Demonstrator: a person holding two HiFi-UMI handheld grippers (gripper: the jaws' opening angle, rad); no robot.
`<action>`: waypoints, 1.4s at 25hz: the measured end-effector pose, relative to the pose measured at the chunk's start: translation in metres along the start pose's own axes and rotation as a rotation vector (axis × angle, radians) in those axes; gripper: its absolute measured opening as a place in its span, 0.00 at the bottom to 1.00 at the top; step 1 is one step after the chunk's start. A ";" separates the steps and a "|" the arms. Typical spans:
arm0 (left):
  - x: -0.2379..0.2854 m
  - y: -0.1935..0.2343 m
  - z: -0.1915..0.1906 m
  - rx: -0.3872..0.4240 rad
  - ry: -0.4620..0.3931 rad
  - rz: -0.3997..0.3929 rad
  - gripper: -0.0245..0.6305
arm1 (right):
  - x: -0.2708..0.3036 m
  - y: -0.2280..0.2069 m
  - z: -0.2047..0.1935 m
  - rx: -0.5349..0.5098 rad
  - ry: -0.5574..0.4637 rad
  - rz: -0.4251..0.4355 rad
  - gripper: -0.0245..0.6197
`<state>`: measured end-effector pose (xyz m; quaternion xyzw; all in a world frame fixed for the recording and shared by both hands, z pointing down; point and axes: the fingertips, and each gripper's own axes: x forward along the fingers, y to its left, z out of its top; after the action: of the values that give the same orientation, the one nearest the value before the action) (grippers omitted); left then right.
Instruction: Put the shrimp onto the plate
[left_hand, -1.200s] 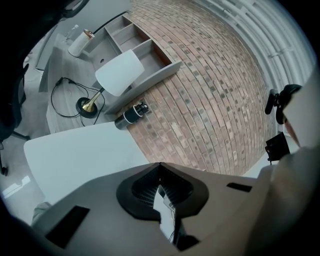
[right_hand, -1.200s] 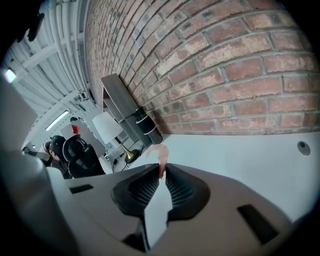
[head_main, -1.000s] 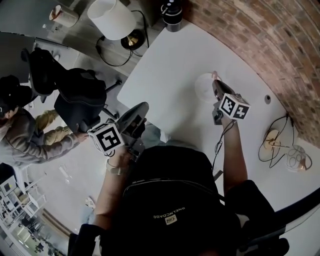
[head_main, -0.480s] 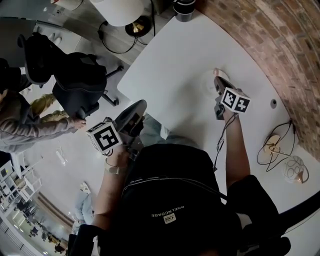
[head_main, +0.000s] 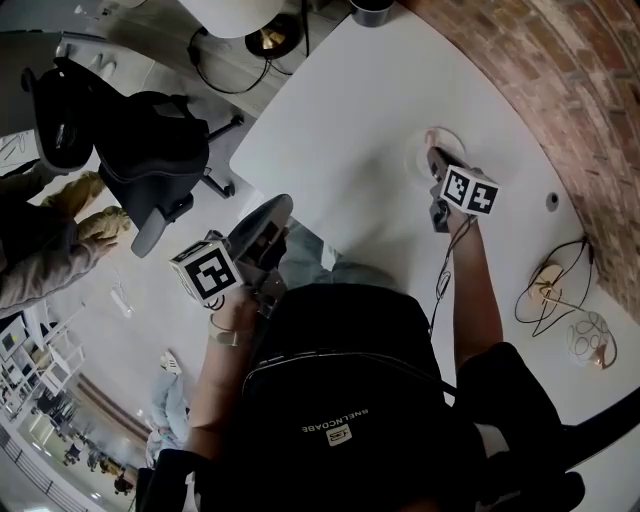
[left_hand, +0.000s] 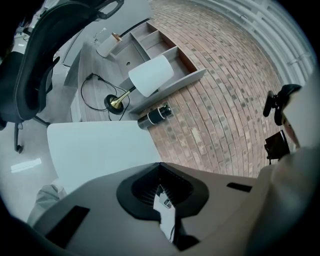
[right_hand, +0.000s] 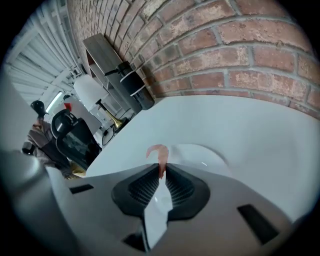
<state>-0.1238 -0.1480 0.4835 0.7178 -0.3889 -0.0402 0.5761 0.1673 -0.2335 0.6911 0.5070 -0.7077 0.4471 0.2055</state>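
Pinching the shrimp (right_hand: 159, 154) in the right hand-held gripper (right_hand: 161, 172), jaws closed on its body, curled end poking forward past the tips along the jaw line. Poised at the rim of the plate (right_hand: 202, 156) on the white counter (right_hand: 260, 140), with the plate's middle just ahead and a little to the right. Probably calls for a short forward reach, then release. Left hand-held gripper (left_hand: 161, 189) closed on nothing, well apart, off the counter's edge.
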 end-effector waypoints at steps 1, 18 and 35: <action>0.000 0.001 0.000 -0.002 0.003 0.004 0.04 | 0.002 -0.001 -0.001 -0.008 0.009 -0.008 0.10; 0.007 0.005 0.002 -0.016 0.026 0.018 0.04 | 0.013 -0.010 -0.018 0.013 0.092 -0.041 0.10; 0.000 0.002 -0.003 -0.019 0.002 0.008 0.04 | 0.010 -0.010 -0.017 0.031 0.069 -0.029 0.10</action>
<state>-0.1235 -0.1458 0.4857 0.7108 -0.3907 -0.0408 0.5835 0.1701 -0.2256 0.7115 0.5045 -0.6858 0.4724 0.2283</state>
